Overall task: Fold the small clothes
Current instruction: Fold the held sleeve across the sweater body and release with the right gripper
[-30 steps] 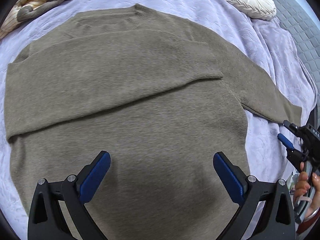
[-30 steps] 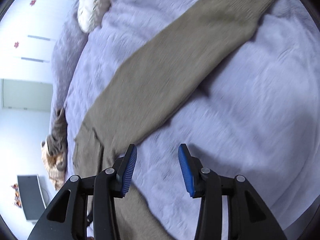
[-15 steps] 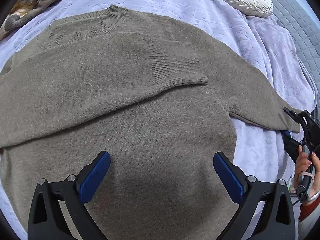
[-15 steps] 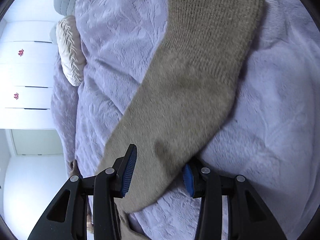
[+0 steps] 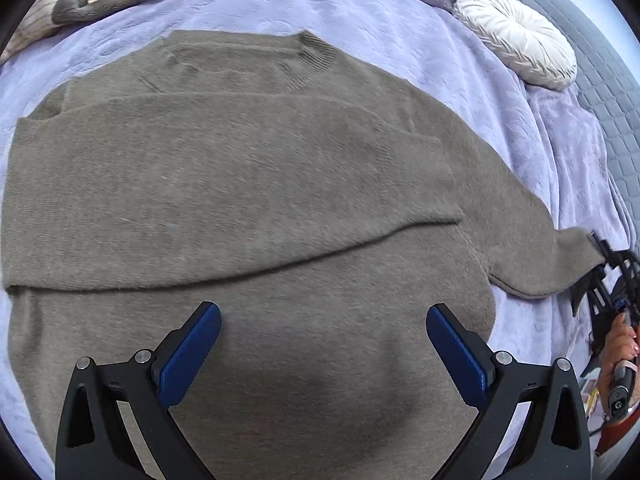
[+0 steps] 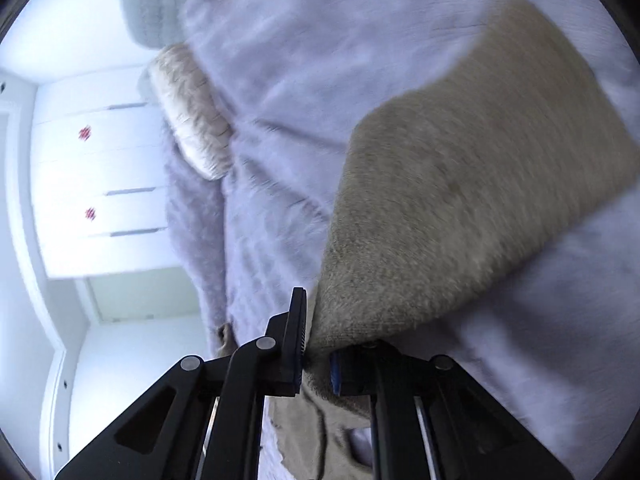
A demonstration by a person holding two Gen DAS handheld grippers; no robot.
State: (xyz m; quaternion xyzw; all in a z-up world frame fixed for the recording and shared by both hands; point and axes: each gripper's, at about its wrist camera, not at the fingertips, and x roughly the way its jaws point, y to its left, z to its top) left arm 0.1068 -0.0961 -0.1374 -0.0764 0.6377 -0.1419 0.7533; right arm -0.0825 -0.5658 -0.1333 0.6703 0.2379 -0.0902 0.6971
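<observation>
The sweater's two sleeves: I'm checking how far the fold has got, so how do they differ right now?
The left sleeve lies folded flat across the sweater's body, untouched; the right sleeve stretches out over the lilac bedspread. The left sleeve's cuff lies loose, while the right sleeve's cuff is pinched in the right gripper, whose jaws have just closed on it. Both are the same olive knit.

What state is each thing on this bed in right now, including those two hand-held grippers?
Taupe knitted sweater: spread flat on the lilac bedspread, one sleeve folded across the body, the other stretched out sideways.
Outstretched sleeve's cuff: pinched.
Right hand-held gripper: jaws just closed, shut on that cuff.
Left hand-held gripper: open, empty, above the sweater's body.
Round cream cushion: lying untouched.
</observation>
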